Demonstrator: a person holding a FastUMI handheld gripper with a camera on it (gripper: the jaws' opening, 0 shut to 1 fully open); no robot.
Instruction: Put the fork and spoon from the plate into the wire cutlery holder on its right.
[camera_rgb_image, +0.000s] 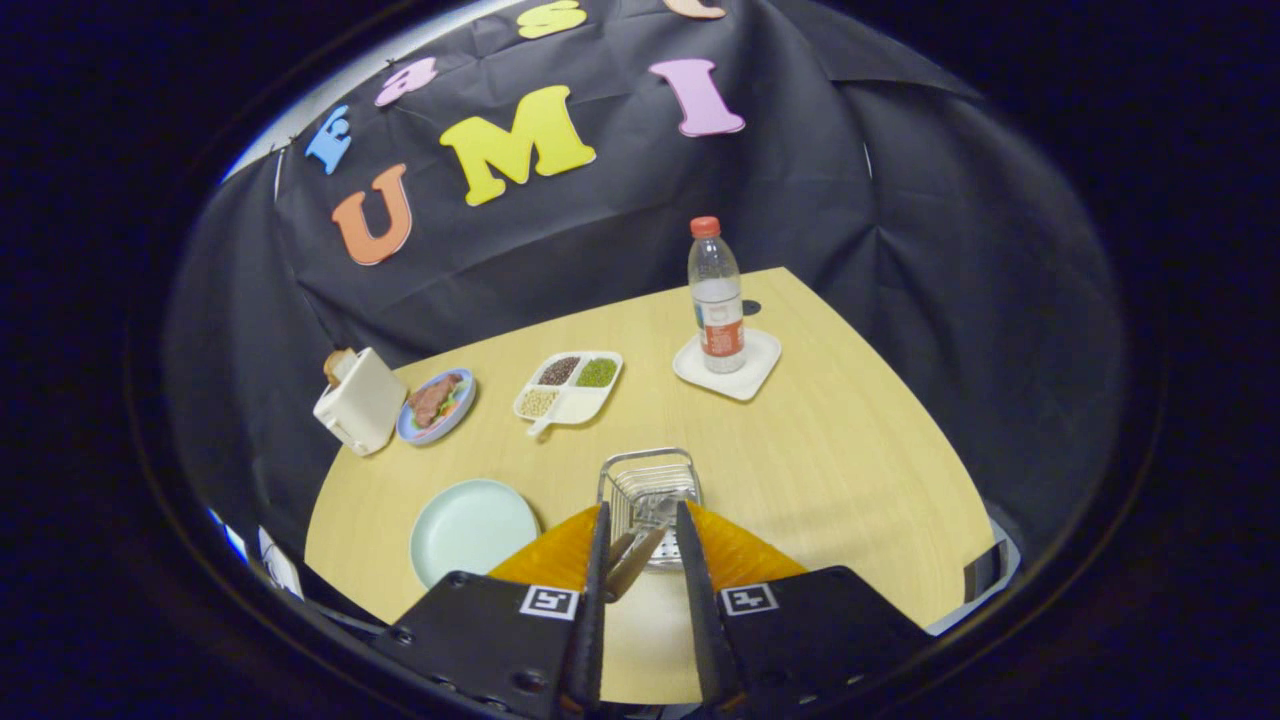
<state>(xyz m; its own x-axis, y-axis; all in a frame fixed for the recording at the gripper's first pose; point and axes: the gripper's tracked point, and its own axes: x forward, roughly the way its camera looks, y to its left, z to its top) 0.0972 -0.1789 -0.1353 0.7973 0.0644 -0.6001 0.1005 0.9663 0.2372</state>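
The wire cutlery holder (649, 492) stands on the surface (850, 470) just ahead of the parted jaws, cutlery handles (632, 558) between them; the plate (473, 528) lies left.

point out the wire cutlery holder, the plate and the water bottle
wire cutlery holder (648, 468): gripper view, far rim
plate (470, 525): gripper view, bare middle
water bottle (716, 300): gripper view, clear body above label

No readable text. Water bottle (716, 310) on white coaster (728, 366): red-and-white label, print too small to read. Hand-held gripper (640, 560): two square black-and-white marker tags, one per finger base, pattern only, no characters.
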